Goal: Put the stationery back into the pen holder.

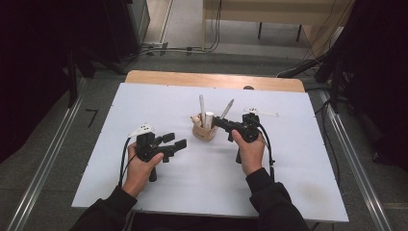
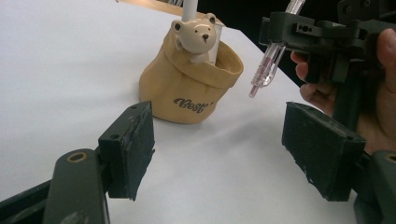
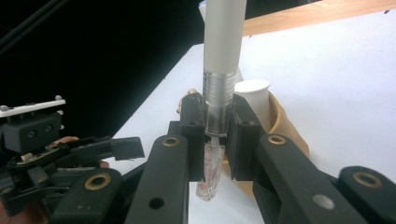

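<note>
A tan bag-shaped pen holder (image 1: 204, 132) with a small bear figure (image 2: 198, 35) on its rim stands mid-table. It holds a white pen (image 1: 202, 107) and a white cylinder (image 3: 252, 93). My right gripper (image 1: 215, 121) is shut on a grey pen (image 3: 224, 42) with a clear, pinkish tip (image 2: 266, 70). The pen is tilted, and its tip hangs just right of the holder's (image 2: 187, 91) rim, above the table. My left gripper (image 1: 175, 141) sits open to the left of the holder, its jaws wide apart with nothing between them (image 2: 219, 149).
A white sheet (image 1: 144, 106) covers most of the wooden table (image 1: 211, 78). A dark floor with cables and metal rails surrounds it. In the right gripper view the left gripper (image 3: 60, 154) lies at the lower left.
</note>
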Demonstrator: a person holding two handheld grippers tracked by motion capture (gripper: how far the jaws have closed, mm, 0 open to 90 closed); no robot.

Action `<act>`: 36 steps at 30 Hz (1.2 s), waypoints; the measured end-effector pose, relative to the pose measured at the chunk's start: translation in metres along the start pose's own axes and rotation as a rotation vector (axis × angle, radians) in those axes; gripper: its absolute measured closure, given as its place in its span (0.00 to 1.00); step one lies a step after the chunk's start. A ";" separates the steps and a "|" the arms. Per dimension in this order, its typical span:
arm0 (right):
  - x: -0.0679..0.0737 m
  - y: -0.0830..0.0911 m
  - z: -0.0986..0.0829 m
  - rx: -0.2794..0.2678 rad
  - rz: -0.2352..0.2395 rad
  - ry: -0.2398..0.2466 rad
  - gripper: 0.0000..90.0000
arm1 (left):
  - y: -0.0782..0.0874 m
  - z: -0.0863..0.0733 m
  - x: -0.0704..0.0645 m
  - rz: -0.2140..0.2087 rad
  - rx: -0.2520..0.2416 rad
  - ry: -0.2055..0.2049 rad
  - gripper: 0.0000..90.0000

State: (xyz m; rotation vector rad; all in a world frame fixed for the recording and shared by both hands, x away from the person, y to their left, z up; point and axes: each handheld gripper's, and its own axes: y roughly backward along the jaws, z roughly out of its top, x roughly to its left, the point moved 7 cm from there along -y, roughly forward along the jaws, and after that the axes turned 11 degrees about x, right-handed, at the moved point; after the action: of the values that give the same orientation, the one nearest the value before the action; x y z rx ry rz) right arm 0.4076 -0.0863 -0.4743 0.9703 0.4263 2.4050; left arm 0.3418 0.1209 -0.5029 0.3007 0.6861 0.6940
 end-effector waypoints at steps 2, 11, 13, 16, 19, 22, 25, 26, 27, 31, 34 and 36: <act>0.000 -0.001 0.002 -0.004 0.002 -0.001 0.85 | 0.000 0.000 0.000 0.001 0.000 0.001 0.29; 0.000 -0.002 0.013 -0.023 0.005 -0.008 0.85 | 0.000 0.000 0.001 0.006 -0.001 0.004 0.29; -0.002 -0.002 0.015 -0.029 0.002 -0.015 0.85 | 0.000 0.000 0.001 0.006 0.000 0.001 0.29; -0.003 -0.002 0.020 -0.042 0.008 -0.026 0.85 | 0.000 0.000 0.001 0.006 0.000 0.001 0.29; -0.003 -0.002 0.024 -0.047 0.005 -0.027 0.85 | 0.000 0.000 0.002 0.007 -0.001 0.004 0.29; -0.006 -0.004 0.027 -0.051 -0.002 -0.037 0.85 | 0.000 0.000 0.002 0.007 0.000 0.002 0.29; -0.011 -0.007 0.026 -0.042 -0.015 -0.043 0.85 | 0.000 -0.001 0.002 0.008 -0.001 0.003 0.29; -0.013 -0.008 0.026 -0.039 -0.019 -0.045 0.85 | -0.001 -0.001 0.002 0.007 0.002 0.002 0.29; -0.014 -0.008 0.027 -0.037 -0.025 -0.045 0.85 | -0.001 -0.001 0.002 0.006 0.002 0.003 0.29; -0.018 -0.011 0.028 -0.034 -0.043 -0.046 0.85 | -0.001 -0.001 0.002 0.005 0.001 0.004 0.29; -0.021 -0.013 0.027 -0.026 -0.060 -0.041 0.85 | -0.001 -0.001 0.002 0.006 0.002 0.005 0.29; -0.022 -0.014 0.027 -0.023 -0.073 -0.037 0.85 | -0.001 -0.001 0.002 0.005 0.001 0.005 0.29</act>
State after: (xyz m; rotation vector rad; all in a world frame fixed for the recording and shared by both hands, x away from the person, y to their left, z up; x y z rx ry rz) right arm 0.4452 -0.0847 -0.4745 0.9707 0.4128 2.3179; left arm 0.3426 0.1215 -0.5051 0.3018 0.6902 0.6997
